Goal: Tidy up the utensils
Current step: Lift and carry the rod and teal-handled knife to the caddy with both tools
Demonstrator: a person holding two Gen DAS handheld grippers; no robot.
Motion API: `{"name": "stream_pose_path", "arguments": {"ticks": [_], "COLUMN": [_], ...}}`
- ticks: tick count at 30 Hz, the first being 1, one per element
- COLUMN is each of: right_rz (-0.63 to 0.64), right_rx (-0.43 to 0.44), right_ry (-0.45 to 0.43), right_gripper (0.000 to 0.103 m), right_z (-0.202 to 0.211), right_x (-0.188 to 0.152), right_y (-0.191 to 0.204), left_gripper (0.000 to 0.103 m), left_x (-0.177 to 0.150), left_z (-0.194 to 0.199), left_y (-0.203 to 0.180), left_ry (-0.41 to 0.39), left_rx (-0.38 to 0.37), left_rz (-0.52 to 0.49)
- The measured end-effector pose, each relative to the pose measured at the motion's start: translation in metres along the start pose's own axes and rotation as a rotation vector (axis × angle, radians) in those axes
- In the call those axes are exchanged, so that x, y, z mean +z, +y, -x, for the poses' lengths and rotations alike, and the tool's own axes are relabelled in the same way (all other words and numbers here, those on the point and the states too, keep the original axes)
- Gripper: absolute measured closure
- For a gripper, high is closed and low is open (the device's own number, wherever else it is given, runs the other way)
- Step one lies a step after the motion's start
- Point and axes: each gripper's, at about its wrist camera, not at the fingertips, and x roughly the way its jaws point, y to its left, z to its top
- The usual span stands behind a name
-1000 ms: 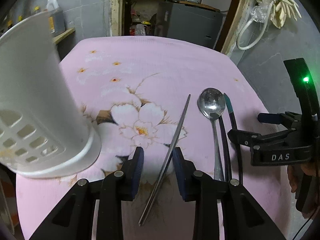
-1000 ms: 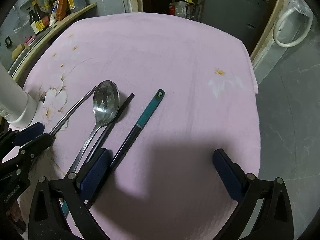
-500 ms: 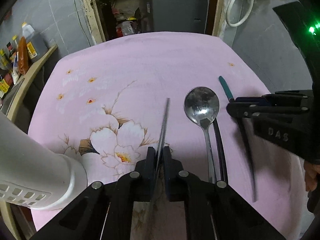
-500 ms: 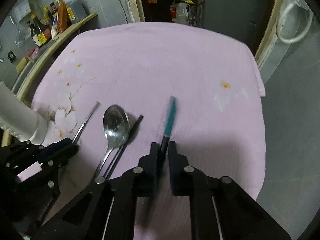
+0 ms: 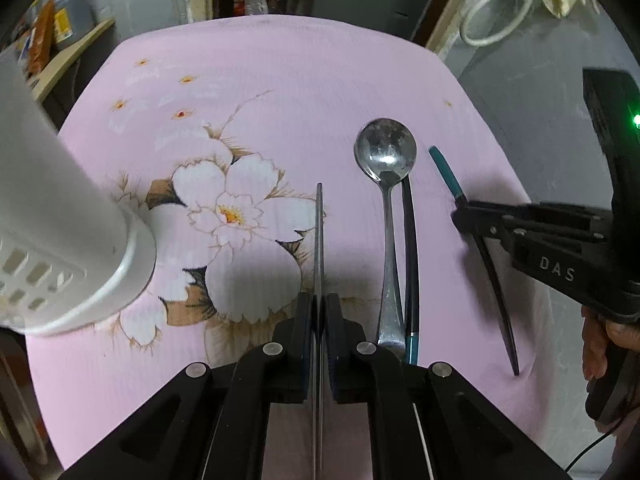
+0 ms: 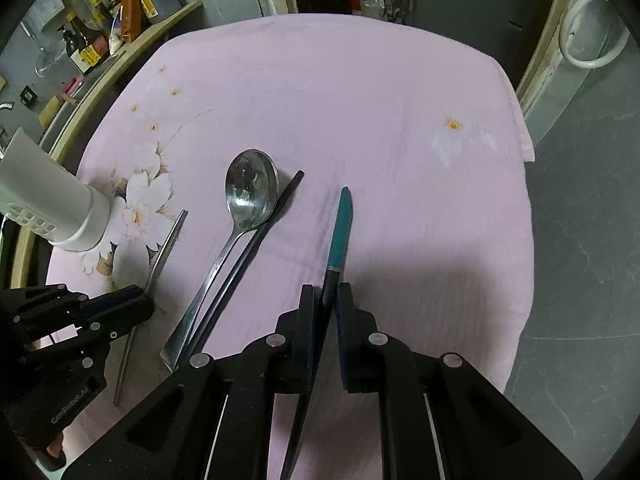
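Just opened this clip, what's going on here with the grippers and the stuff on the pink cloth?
A person is sorting utensils with a hand-held gripper in each hand. The left gripper is shut on a thin metal chopstick; the right gripper is shut on a black chopstick with a teal end. A metal spoon and a second black chopstick lie side by side on the pink floral tablecloth. The white utensil holder stands at the left, nothing dropped in that can be seen.
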Motion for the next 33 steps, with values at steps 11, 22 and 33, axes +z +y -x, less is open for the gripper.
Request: {"name": "stream_pose_path", "arguments": {"ticks": [11,22,33], "right_rz": [-0.112,-0.061,-0.045], "right_rx": [0.228,0.416,0.613], "right_ry": [-0.436,-0.762,-0.993], "right_gripper": [0.097,0.097,0.097], "right_z": [0.113,0.186,0.178], "right_x": [-0.050,-0.028,0.048], "right_y": [-0.011,0.057,0.179], "left_gripper": [0.097,0.097,0.097], "left_x": [-0.028,-0.069,-0.045], "left_z": [0.074,0.189,0.255], "left_y": [0.009,0.053,0.148], "left_ry": [-0.331,-0.668,-0.884], "left_rx": [-0.136,-0.163,-0.077], "left_rz": [0.005,0.058,0.166]}}
